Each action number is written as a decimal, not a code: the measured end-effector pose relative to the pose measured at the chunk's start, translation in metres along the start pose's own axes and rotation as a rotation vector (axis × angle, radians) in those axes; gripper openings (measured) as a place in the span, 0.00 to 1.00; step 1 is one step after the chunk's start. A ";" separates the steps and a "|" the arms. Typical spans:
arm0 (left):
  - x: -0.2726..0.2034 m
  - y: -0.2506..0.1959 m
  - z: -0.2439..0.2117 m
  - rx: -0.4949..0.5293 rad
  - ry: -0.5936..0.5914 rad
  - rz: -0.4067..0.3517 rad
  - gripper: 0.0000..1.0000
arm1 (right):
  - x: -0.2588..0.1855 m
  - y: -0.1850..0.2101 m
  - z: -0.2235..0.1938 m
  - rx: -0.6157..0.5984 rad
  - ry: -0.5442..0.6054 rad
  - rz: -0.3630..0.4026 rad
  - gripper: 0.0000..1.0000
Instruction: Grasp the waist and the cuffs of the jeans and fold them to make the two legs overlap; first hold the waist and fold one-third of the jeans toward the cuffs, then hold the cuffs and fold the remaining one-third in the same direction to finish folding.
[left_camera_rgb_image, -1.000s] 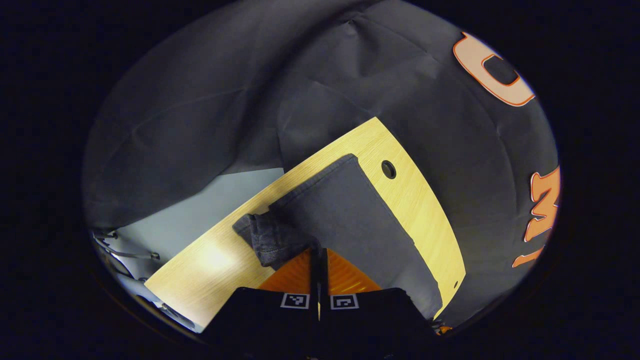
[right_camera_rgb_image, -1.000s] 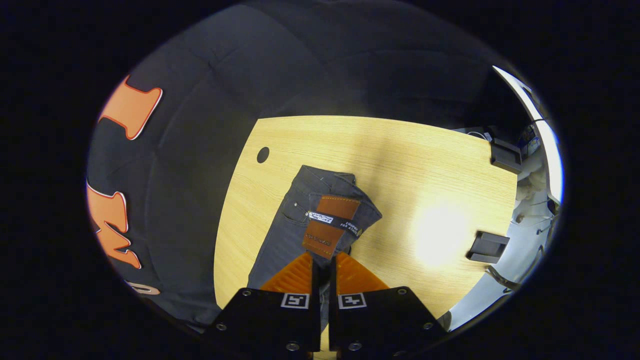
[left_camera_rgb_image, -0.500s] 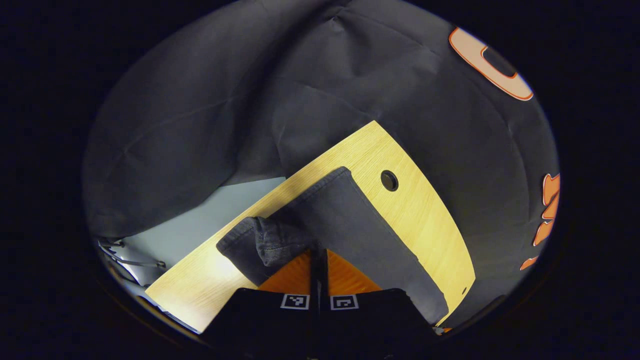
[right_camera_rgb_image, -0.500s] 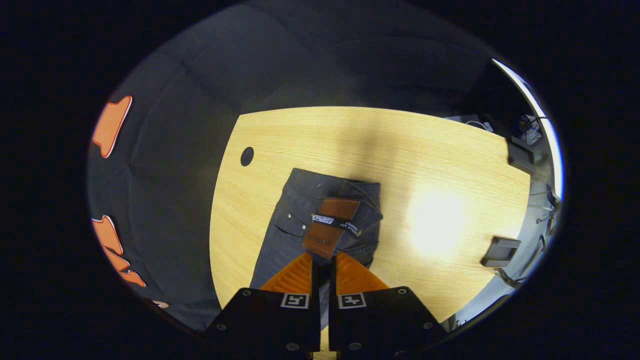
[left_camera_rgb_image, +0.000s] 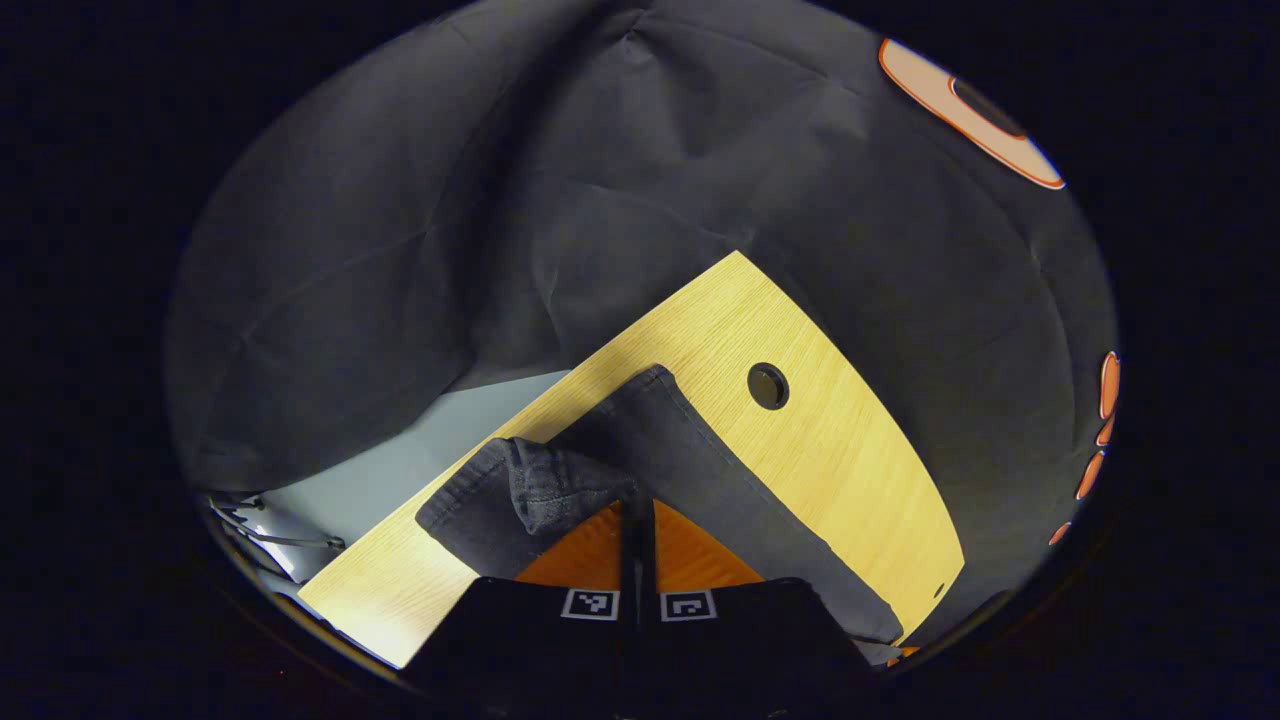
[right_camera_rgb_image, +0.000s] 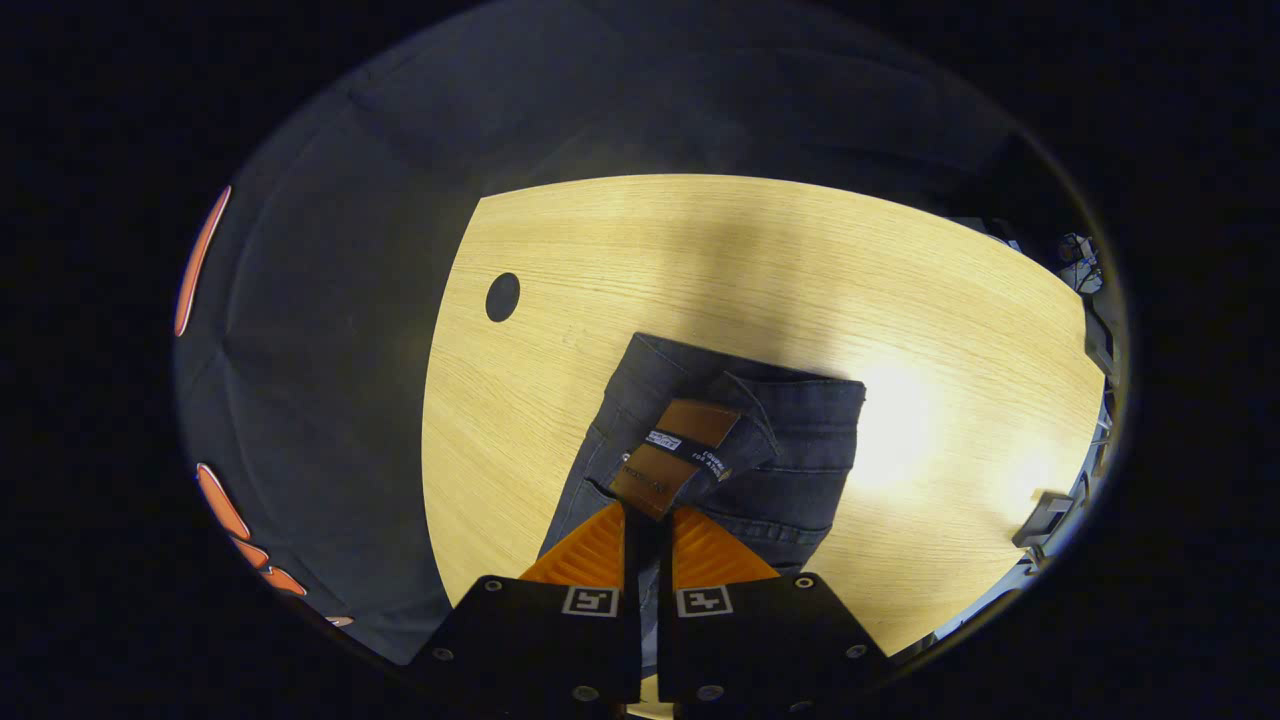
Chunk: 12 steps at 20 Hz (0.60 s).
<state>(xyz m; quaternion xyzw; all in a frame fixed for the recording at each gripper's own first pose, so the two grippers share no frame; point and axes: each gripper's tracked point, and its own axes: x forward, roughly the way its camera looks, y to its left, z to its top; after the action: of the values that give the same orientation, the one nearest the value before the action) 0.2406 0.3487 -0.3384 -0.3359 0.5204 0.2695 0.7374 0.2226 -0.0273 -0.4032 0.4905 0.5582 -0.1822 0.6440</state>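
Dark grey denim jeans (right_camera_rgb_image: 790, 450), lying on the pale wooden tabletop (right_camera_rgb_image: 700, 260), waist end facing the right gripper view, cuff end facing the left gripper view

Waist: brown leather patch with a white label strip (right_camera_rgb_image: 675, 452) on the waistband, lifted and turned over the seat of the jeans; a pocket seam runs just beside the patch

Right gripper (right_camera_rgb_image: 648, 525): at the waistband directly below the patch, its two fingers drawn together with denim pinched between them

Cuffs: one leg (left_camera_rgb_image: 720, 480) lies flat and straight on the tabletop; a second cuff (left_camera_rgb_image: 540, 485) is bunched and raised beside it

Left gripper (left_camera_rgb_image: 637, 520): fingers nearly together, a thin dark slit between them, set against the bunched cuff; whether both fingers press on the cloth cannot be told

Round dark cable hole (left_camera_rgb_image: 767, 385) in the tabletop, near the flat leg's far corner but apart from it; in the right gripper view the hole (right_camera_rgb_image: 502, 296) sits well apart from the waist

Black cloth wall (left_camera_rgb_image: 500, 200) behind the tabletop; grey floor (left_camera_rgb_image: 400, 470) past the table edge nearest the bunched cuff
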 end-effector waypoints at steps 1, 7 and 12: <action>0.004 -0.001 0.003 0.010 0.005 0.008 0.01 | 0.004 0.002 0.000 -0.007 0.012 0.000 0.07; 0.012 -0.014 0.021 0.055 0.007 0.022 0.14 | 0.011 0.014 0.000 0.080 0.105 -0.001 0.09; 0.007 -0.011 0.047 0.078 -0.111 0.018 0.37 | 0.003 0.050 0.020 0.082 0.042 0.174 0.28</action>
<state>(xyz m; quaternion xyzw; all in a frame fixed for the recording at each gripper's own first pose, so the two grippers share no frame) 0.2785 0.3785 -0.3319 -0.2865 0.4919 0.2739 0.7752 0.2736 -0.0198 -0.3863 0.5667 0.5190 -0.1380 0.6248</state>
